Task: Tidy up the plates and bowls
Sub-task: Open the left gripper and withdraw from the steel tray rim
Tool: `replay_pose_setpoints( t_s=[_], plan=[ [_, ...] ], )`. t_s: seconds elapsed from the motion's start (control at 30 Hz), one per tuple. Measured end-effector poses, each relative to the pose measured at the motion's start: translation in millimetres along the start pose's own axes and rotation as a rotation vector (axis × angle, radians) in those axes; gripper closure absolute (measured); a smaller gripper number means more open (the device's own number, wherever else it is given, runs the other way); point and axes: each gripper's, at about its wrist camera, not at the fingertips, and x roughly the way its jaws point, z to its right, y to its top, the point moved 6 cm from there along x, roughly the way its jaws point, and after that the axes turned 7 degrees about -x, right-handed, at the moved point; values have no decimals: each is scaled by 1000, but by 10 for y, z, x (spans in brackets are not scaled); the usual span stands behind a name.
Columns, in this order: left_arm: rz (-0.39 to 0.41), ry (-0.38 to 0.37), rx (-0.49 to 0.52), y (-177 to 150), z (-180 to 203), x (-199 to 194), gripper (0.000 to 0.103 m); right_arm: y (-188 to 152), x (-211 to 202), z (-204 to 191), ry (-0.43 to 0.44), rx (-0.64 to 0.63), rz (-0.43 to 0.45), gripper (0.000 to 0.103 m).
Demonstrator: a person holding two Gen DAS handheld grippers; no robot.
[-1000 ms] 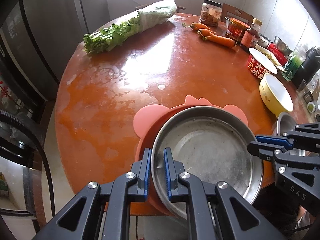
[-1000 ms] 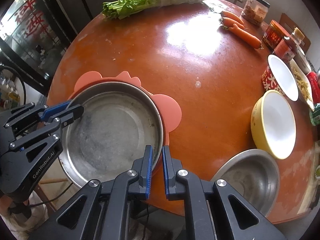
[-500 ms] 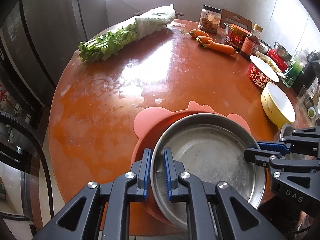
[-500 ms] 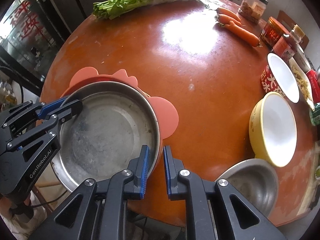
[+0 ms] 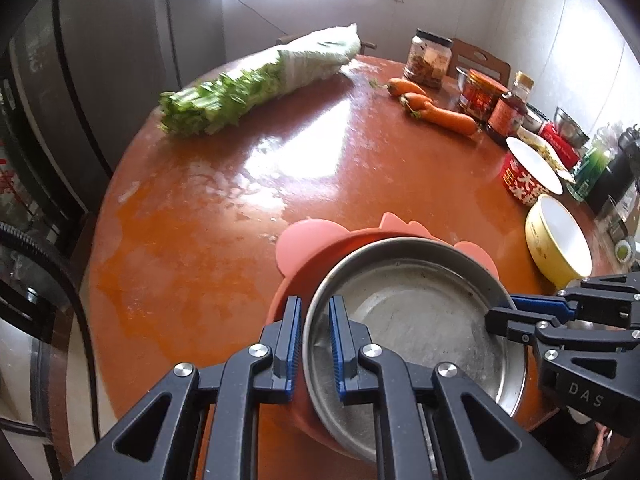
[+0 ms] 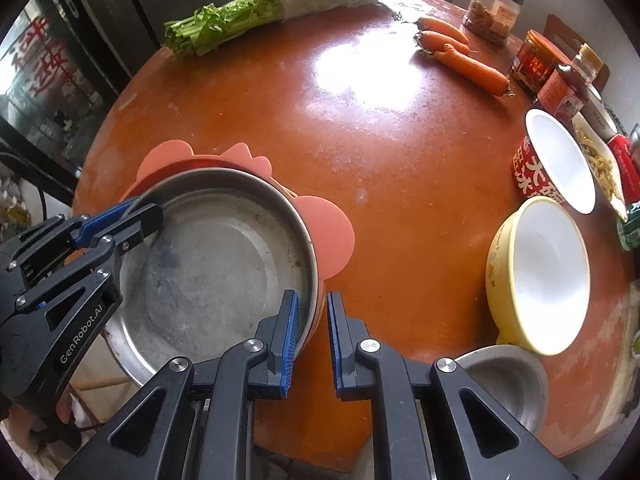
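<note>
Steel pan (image 5: 420, 320) (image 6: 208, 272): a wide, shallow, scuffed metal pan, nested in the pink dish and spanning the space between the two tongs; its near side reaches out past the table's edge.
Pink silicone dish (image 5: 308, 240) (image 6: 332, 236): sits directly under the pan, with its rounded ears and small crest poking out beyond the pan's far rim, ahead of both tongs.
Left gripper (image 5: 314, 344) (image 6: 136, 220): clamped on the pan's rim, with one blue pad inside the pan and the other outside against the pink dish. Metal and silicone fill the gap between the pads.
Right gripper (image 6: 312, 336) (image 5: 504, 312): pinches the opposite rim the same way, with its inner pad in the pan and its outer pad on the pink wall.
Yellow bowl (image 6: 540, 276) (image 5: 560, 240): white inside, upright on the table, to the right of the right tongs and apart from the pan.
Small steel bowl (image 6: 508, 384): just right of the right tongs' frame, near the table edge, close beside the yellow bowl.
Red printed bowl (image 6: 560, 160): beyond the yellow bowl, farther forward and to the right.
Carrots (image 6: 464, 60): far ahead of the right tongs, lying together.
Leafy greens (image 6: 280, 4) (image 5: 256, 88): a long bundle, partly wrapped, across the far side, well ahead of both tongs.
Jars (image 6: 494, 10): along the far right edge, past the carrots.
Table (image 6: 400, 140): round, glossy and orange-brown, with a bright patch of glare ahead of the tongs.
</note>
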Motion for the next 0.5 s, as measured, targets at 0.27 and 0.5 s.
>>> replay_pose_setpoints(
  t_s=[0.27, 0.5],
  plan=[
    [210, 97, -53, 185, -175, -363, 41, -24, -227, 58, 20, 37, 100, 60],
    [205, 38, -109, 153, -268, -575, 41, -213, -467, 270, 68, 125, 139, 59]
  ],
)
